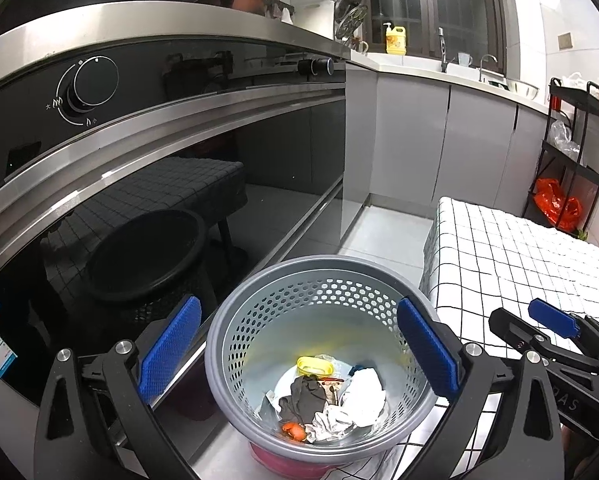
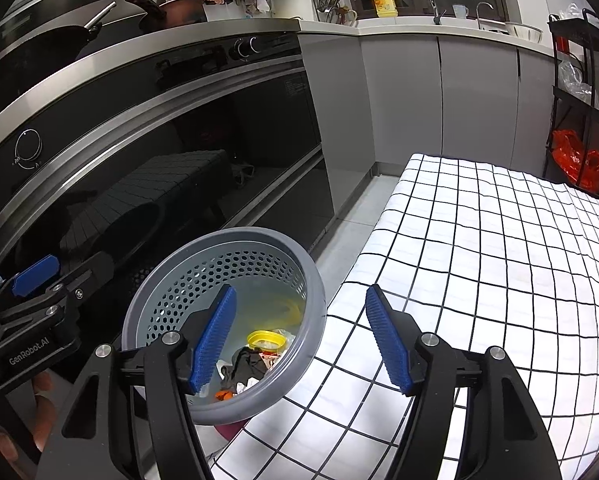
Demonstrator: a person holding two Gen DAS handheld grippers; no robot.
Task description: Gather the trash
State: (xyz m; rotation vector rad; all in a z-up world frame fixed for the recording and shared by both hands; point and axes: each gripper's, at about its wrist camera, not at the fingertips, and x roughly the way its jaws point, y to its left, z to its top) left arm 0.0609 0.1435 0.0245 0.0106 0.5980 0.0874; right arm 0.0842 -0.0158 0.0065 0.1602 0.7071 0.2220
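Observation:
A grey perforated bin [image 1: 319, 266] stands on the floor between the stove front and the table. In it lie a yellow lid [image 1: 314, 365], a dark rag [image 1: 305, 396], crumpled white tissue [image 1: 363, 394] and an orange scrap [image 1: 293, 429]. My left gripper [image 1: 299, 348] hovers above the bin's mouth, open wide, with nothing between its blue pads. My right gripper [image 2: 299, 340] is open too and empty, straddling the bin's right rim [image 2: 317, 308] and the edge of the checked cloth. Each gripper shows at the edge of the other's view: the right gripper [image 1: 551, 320] and the left gripper [image 2: 35, 276].
The dark glass stove front [image 1: 139, 184] rises close on the left. A table under a black-and-white checked cloth [image 2: 479, 260] fills the right. Behind are grey cabinets [image 1: 411, 132] and a black rack [image 1: 571, 160] with an orange bag [image 1: 557, 202]. Fingers [image 2: 43, 412] hold the left gripper.

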